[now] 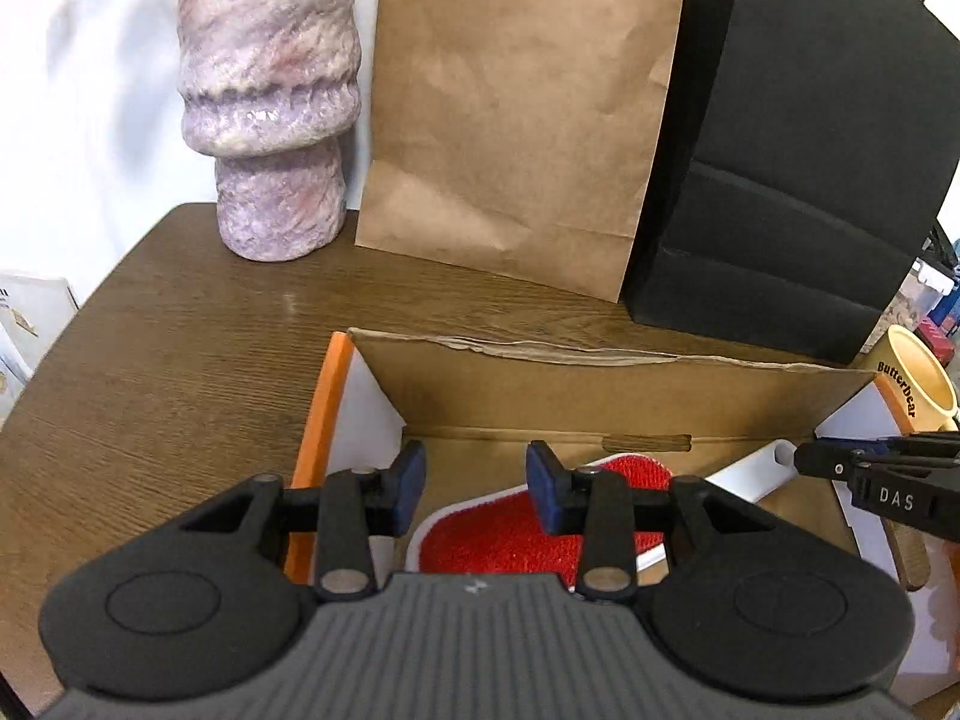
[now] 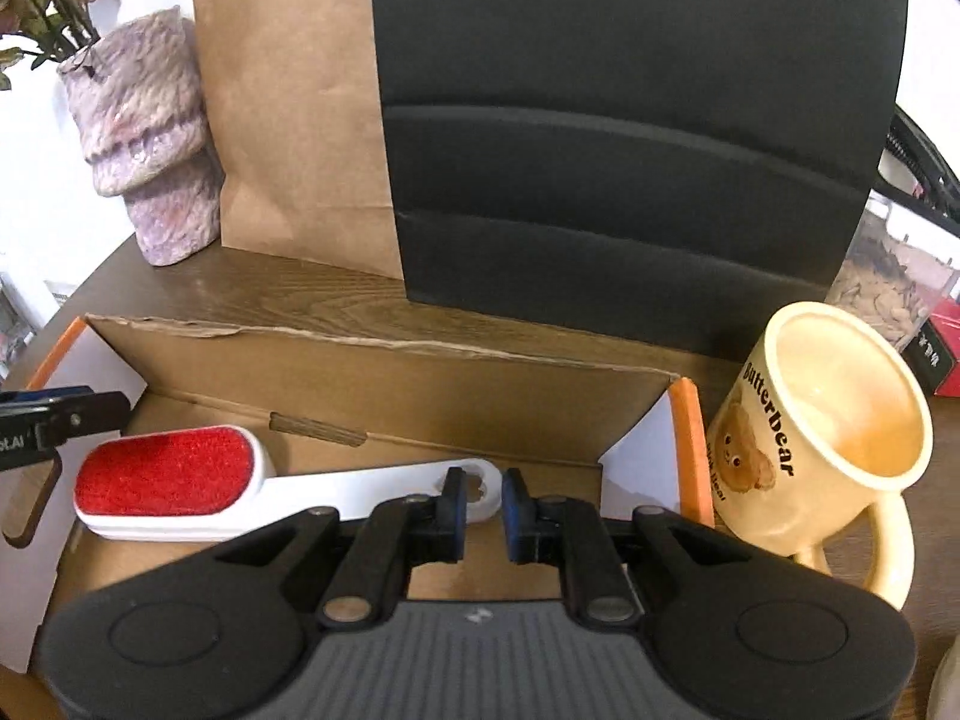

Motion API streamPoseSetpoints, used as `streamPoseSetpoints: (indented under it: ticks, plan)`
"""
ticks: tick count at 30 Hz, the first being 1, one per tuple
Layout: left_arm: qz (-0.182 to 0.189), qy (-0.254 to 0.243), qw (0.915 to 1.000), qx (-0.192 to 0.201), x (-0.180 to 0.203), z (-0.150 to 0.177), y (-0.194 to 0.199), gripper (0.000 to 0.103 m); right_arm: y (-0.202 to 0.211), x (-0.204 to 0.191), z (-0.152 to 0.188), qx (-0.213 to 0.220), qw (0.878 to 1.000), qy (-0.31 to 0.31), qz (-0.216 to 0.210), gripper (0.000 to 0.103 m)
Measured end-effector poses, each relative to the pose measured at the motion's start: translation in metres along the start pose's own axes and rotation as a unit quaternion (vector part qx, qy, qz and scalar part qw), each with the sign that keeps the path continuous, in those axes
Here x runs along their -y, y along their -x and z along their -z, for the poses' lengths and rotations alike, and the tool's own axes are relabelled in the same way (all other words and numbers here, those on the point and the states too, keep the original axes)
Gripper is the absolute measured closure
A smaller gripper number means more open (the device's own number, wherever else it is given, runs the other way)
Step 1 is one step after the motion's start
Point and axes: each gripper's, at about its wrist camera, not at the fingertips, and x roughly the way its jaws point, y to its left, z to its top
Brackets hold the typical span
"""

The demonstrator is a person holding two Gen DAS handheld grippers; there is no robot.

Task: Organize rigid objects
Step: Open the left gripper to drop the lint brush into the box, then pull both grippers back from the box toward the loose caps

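A white lint brush with a red pad (image 2: 162, 477) lies inside an open cardboard box (image 2: 420, 396) with orange edges; its handle end (image 2: 474, 483) lies at the tips of my right gripper (image 2: 483, 507), whose jaws stand slightly apart and hold nothing. My left gripper (image 1: 476, 483) is open and empty above the red pad (image 1: 510, 534) in the box (image 1: 600, 396). The right gripper's tip (image 1: 864, 468) shows at the right of the left wrist view, by the brush handle (image 1: 756, 471). A cream "Butterbear" mug (image 2: 822, 426) stands right of the box.
A purple stone vase (image 1: 270, 96), a brown paper bag (image 1: 516, 114) and a black bag (image 1: 798, 150) stand behind the box on the dark wooden table (image 1: 150, 372). A clear container (image 2: 888, 294) stands behind the mug.
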Motion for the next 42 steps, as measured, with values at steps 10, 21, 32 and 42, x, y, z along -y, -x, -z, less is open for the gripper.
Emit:
streamPoseSetpoints:
  ticks: [10,21,32,42]
  plan:
    - [-0.011,-0.005,0.9996,0.025,-0.006,0.013,0.083,0.019,0.090,0.001,0.020,0.046,0.999,0.010,-0.026,0.052]
    - [-0.014,-0.027,0.9806,0.194,-0.009,0.104,0.264,0.000,0.234,-0.018,0.101,0.175,0.983,0.041,-0.047,0.037]
    - [-0.003,-0.023,0.9497,0.312,-0.006,0.225,0.364,0.000,0.321,-0.047,0.208,0.312,0.946,0.074,-0.037,0.021]
    - [-0.011,-0.030,0.9380,0.345,-0.001,0.333,0.417,0.000,0.384,-0.075,0.340,0.395,0.913,0.097,-0.004,0.001]
